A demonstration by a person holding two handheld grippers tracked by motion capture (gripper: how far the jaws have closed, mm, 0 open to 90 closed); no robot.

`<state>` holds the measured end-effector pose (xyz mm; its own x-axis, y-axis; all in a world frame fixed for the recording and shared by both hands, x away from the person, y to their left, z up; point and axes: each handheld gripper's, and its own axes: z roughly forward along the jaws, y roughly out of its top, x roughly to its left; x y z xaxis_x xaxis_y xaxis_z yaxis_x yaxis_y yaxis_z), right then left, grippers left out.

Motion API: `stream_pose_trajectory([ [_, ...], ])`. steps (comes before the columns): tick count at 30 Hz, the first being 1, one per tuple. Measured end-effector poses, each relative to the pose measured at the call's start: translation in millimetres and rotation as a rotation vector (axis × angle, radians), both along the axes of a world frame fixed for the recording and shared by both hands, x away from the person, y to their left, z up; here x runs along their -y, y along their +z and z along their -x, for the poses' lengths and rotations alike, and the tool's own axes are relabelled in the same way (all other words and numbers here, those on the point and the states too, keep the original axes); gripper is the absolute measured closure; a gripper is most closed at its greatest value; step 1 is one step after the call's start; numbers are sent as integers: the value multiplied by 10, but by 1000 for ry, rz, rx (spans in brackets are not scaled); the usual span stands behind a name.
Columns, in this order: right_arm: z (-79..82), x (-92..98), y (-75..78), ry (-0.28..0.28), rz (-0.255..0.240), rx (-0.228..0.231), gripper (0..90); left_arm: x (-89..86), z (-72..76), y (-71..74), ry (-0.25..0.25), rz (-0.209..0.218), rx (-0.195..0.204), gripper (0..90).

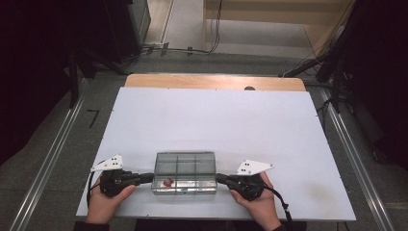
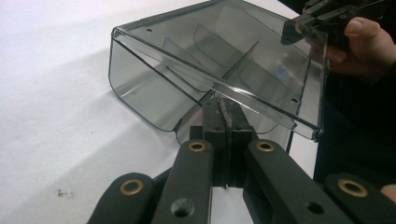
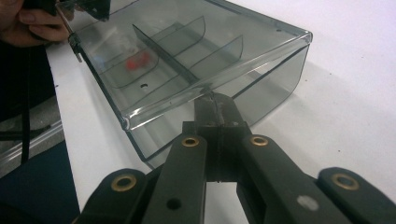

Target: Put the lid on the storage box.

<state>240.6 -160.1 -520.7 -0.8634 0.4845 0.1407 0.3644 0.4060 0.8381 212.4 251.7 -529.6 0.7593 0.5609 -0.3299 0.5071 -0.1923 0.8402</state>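
Note:
A smoky clear plastic compartment box (image 1: 185,172) lies near the front edge of the white table (image 1: 216,120), with a small red item (image 1: 167,183) in a front left compartment. My left gripper (image 1: 150,178) meets the box's left end and my right gripper (image 1: 219,179) meets its right end. In the left gripper view the left gripper (image 2: 227,105) is shut, its tips against the box (image 2: 233,60) just under the rim. In the right gripper view the right gripper (image 3: 215,100) is shut the same way against the box (image 3: 187,60), and the red item (image 3: 137,62) shows through it.
A hand holds each gripper at the table's front edge (image 1: 216,214). A wooden strip (image 1: 214,82) runs along the table's far edge. Metal floor rails (image 1: 48,163) flank the table, with cables and dark stands behind it.

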Motion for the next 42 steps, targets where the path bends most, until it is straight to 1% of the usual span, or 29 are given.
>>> stream_pose_trajectory([
  [7, 4, 3, -21, 0, 17, 2, 885, 11, 2, -5, -6, -34, 3, 900],
  [13, -6, 8, -46, -5, 32, -1, 884, 9, -1, -14, -6, -52, -2, 900],
  [14, -9, 9, -50, -5, 39, 1, 885, 7, -1, -14, -6, -52, -3, 900],
  [18, -17, 14, -48, -5, 40, 1, 885, -2, 3, -4, -4, -44, 5, 900],
  [22, -24, 45, -24, -17, 35, 8, 881, -30, 10, 11, 18, -37, 20, 900],
  [26, -42, 84, 12, -34, 20, 12, 794, -38, 18, 27, 27, -32, 36, 861],
  [27, -46, 92, 23, -33, 18, 16, 761, -35, 19, 34, 30, -33, 44, 848],
  [31, -54, 110, 67, -39, 1, 25, 654, -27, 24, 59, 50, -32, 63, 763],
  [32, -55, 113, 79, -45, 2, 31, 629, -24, 25, 65, 56, -34, 68, 742],
  [34, -60, 121, 103, -52, -2, 35, 579, -5, 26, 81, 68, -57, 81, 702],
  [35, -64, 126, 114, -54, -5, 37, 546, 4, 24, 87, 68, -61, 88, 679],
  [37, -76, 144, 134, -56, -11, 40, 487, 17, 20, 97, 72, -54, 95, 633],
  [38, -82, 155, 144, -58, -13, 44, 452, 20, 17, 104, 72, -56, 99, 609],
  [40, -92, 179, 162, -66, -12, 53, 374, 27, 19, 116, 83, -57, 108, 573],
  [42, -107, 212, 180, -78, -25, 48, 302, 34, 18, 134, 101, -55, 113, 524],
])
